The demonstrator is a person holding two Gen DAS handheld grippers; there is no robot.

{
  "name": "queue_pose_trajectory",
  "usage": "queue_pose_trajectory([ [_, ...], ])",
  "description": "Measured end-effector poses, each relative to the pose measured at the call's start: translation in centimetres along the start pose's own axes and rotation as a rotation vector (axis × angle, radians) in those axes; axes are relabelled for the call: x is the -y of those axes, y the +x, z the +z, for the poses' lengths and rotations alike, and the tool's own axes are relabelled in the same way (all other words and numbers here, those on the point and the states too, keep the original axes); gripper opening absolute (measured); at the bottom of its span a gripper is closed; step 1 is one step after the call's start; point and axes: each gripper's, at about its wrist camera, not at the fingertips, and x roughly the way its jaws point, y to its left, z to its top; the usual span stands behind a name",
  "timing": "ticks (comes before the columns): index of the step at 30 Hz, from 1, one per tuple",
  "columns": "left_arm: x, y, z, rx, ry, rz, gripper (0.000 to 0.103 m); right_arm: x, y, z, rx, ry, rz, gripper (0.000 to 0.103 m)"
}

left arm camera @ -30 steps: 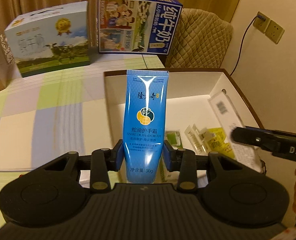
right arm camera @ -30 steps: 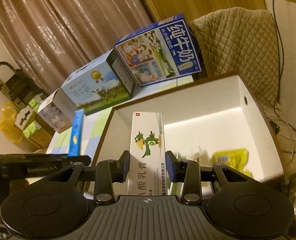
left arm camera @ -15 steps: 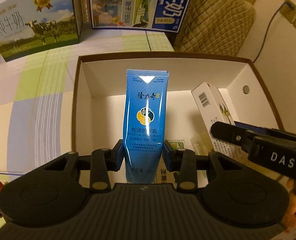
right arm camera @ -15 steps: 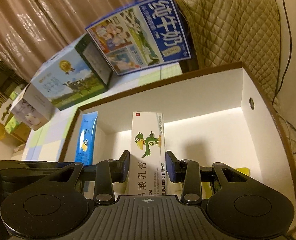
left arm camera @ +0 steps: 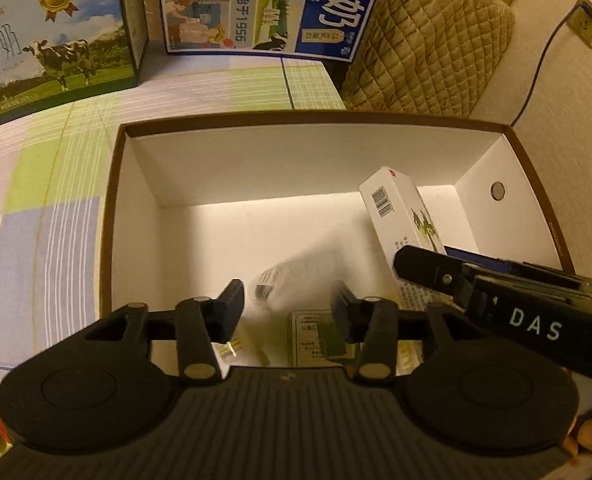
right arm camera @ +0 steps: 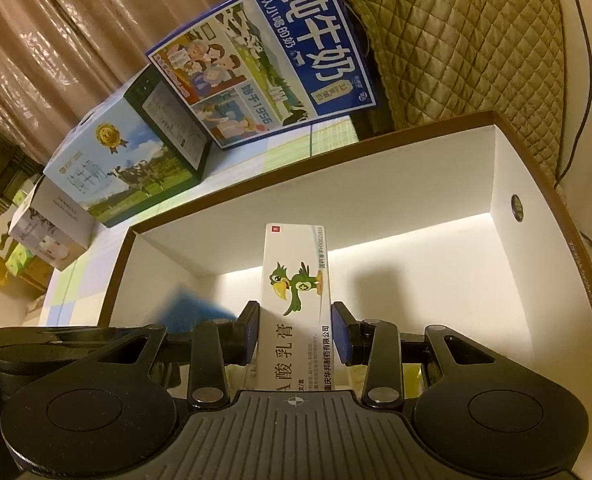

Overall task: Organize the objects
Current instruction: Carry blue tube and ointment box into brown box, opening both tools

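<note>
The left claw [left arm camera: 283,308] is hanging over the near end of the box [left arm camera: 320,120], fingers spread apart and gripping nothing. Between them a motion-blurred tube [left arm camera: 296,280] is showing, pale from the left view; in the right view it is reading as a blue smear [right arm camera: 195,308] low at the box's left side. Whether it is touching the floor of the box, I cannot tell. Small packets [left arm camera: 310,340] are lying on the box floor under the left claw. The right claw [right arm camera: 296,330] is clamped on the white carton [right arm camera: 296,280] with the green parrot, holding it upright inside the box, toward the right half. The box is sitting on the checked bench [left arm camera: 55,200], with two milk cartons [left arm camera: 263,4] standing behind it and a quilted chair [right arm camera: 468,40] beyond.
</note>
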Motion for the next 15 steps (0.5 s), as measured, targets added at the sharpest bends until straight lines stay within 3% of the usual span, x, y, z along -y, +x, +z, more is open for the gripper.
queue_pose_trajectory([
  [3, -0.1, -0.4, 0.1, 0.013, 0.019, 0.011, 0.050, 0.2, 0.1, 0.4, 0.009, 0.024, 0.007, 0.037],
  [8, -0.3, -1.8, -0.1, 0.042, 0.040, 0.011, 0.060, -0.2, -0.9, 0.5, 0.038, 0.004, 0.013, 0.052],
  [15, -0.8, -3.9, -1.3, 0.063, 0.056, -0.005, 0.066, -0.7, -2.7, -0.8, 0.030, -0.060, -0.017, 0.056],
])
